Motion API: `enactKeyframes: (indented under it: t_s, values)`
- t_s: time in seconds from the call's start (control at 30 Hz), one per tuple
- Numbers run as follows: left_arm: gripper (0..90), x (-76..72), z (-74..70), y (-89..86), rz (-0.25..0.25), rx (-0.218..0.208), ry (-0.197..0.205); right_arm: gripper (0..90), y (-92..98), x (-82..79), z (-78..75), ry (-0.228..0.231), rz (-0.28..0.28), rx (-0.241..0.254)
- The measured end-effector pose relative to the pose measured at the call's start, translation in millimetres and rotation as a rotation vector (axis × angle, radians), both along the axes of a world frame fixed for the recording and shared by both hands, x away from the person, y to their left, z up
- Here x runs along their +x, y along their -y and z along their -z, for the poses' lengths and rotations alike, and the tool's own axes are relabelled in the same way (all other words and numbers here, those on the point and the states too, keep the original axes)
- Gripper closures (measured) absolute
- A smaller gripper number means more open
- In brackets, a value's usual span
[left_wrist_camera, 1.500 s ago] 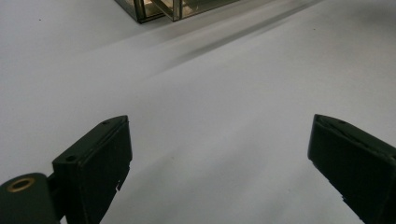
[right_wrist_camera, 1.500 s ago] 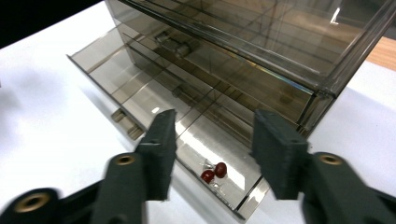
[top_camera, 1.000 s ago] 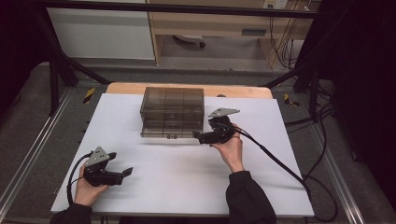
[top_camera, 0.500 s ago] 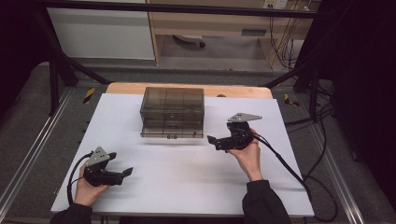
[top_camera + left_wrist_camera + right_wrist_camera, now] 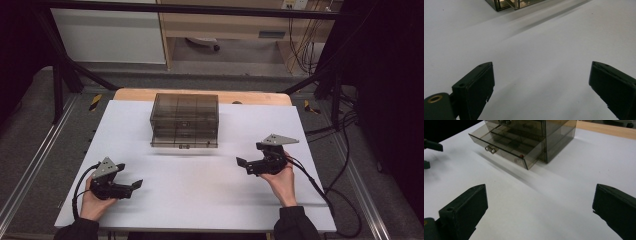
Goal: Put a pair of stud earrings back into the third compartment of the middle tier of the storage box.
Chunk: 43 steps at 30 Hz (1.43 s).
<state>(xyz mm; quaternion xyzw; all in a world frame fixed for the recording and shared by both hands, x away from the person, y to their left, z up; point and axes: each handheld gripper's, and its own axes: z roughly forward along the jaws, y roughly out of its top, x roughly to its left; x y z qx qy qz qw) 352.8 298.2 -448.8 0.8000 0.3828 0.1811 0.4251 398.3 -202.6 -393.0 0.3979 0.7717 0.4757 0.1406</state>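
With the bottom drawer [image 5: 504,151] of the smoked-plastic drawer cabinet [image 5: 185,120] pulled partly out, both grippers, left [image 5: 131,186] and right [image 5: 243,165], rest spread, empty, well apart from it.

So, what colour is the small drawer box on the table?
The drawer box is smoky, see-through brown-grey, clearest in the right gripper view.

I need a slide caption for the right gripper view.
Open right tongs face a smoky drawer box, its bottom drawer pulled out.

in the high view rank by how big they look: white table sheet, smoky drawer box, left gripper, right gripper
1. white table sheet
2. smoky drawer box
3. left gripper and right gripper: they look alike in size, both with open jaws, so no ranking between them.
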Motion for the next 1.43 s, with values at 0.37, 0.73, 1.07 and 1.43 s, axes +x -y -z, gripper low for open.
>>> enactKeyframes:
  t_s: [0.37,0.73,1.07,1.43]
  values:
    - [6.0,0.0,0.7,1.2,0.003,0.004,-0.003,0.5,32.9,-21.2,33.1,-0.022,0.009,0.002]
    - [6.0,-0.2,0.9,1.6,0.006,0.006,-0.004,0.5,59.0,-34.3,50.9,-0.029,0.009,0.007]
    - [6.0,-0.2,1.5,2.8,0.011,0.01,-0.007,0.4,74.6,-42.0,58.8,-0.038,0.011,0.003]
    - [6.0,-0.5,1.3,3.6,0.014,0.009,-0.006,0.4,79.6,-44.6,60.6,-0.048,0.009,-0.005]
